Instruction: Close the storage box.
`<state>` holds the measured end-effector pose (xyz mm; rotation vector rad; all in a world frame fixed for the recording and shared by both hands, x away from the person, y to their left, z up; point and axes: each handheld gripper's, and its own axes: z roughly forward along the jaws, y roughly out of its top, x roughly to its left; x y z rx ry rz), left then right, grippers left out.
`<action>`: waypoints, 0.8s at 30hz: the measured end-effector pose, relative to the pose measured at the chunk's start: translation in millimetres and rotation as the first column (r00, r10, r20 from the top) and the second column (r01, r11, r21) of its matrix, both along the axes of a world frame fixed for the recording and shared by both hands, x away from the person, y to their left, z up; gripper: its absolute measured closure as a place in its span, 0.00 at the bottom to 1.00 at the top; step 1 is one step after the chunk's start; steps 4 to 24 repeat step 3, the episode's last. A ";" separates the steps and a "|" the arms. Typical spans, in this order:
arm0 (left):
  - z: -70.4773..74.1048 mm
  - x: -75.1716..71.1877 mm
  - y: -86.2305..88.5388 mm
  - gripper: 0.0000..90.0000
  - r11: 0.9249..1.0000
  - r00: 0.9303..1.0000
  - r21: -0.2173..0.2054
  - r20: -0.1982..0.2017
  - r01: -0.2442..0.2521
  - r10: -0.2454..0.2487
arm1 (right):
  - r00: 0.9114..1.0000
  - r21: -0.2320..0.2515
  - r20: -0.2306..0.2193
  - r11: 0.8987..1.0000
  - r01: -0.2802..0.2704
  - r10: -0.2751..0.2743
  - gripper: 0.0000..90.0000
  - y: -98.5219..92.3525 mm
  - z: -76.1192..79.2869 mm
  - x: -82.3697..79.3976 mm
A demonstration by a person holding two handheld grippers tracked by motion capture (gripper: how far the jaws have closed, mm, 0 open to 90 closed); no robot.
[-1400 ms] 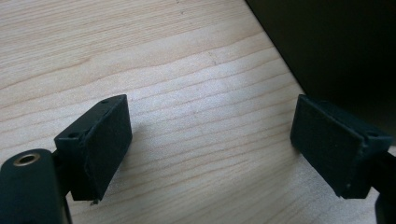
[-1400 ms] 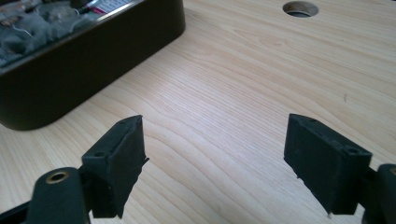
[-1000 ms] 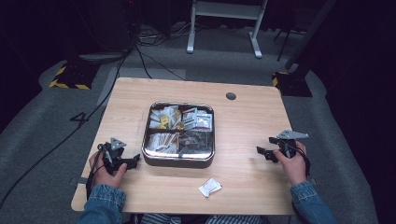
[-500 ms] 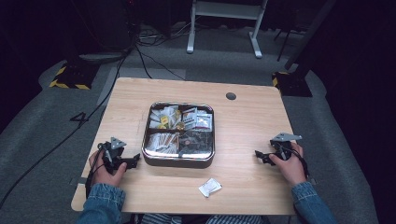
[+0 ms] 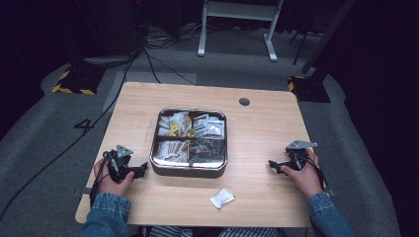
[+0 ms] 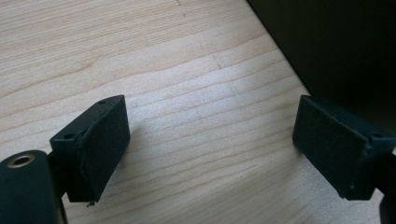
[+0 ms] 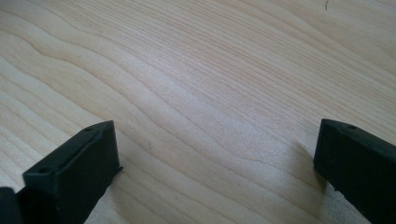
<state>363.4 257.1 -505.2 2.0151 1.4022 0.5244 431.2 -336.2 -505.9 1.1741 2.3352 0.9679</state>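
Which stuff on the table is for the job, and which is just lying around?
For the job: tray of packets, loose white packet, left gripper, right gripper, both open and empty.
Lying about: floor cables, metal stand.

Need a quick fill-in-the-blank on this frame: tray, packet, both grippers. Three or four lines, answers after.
1. The metal tray is split into ____ compartments.
2. The small white packet lies on the table, ____ the tray.
3. Both the left gripper and the right gripper have their jaws ____.
4. Between each gripper's jaws is bare ____.

Answers: four; outside; open; wood
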 end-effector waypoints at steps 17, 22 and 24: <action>0.0 0.3 0.2 0.13 1.000 1.000 0.000 -0.001 -0.003 0.003 | 1.000 0.002 -0.002 1.000 0.011 -0.011 0.00 1.0 0.1 -1.2; 0.0 0.3 0.2 0.13 1.000 1.000 0.000 -0.001 -0.003 0.003 | 1.000 0.002 -0.002 1.000 0.011 -0.011 0.00 1.0 0.1 -1.2; 0.0 0.3 0.2 0.13 1.000 1.000 0.000 -0.001 -0.003 0.003 | 1.000 0.002 -0.002 1.000 0.011 -0.011 0.00 1.0 0.1 -1.2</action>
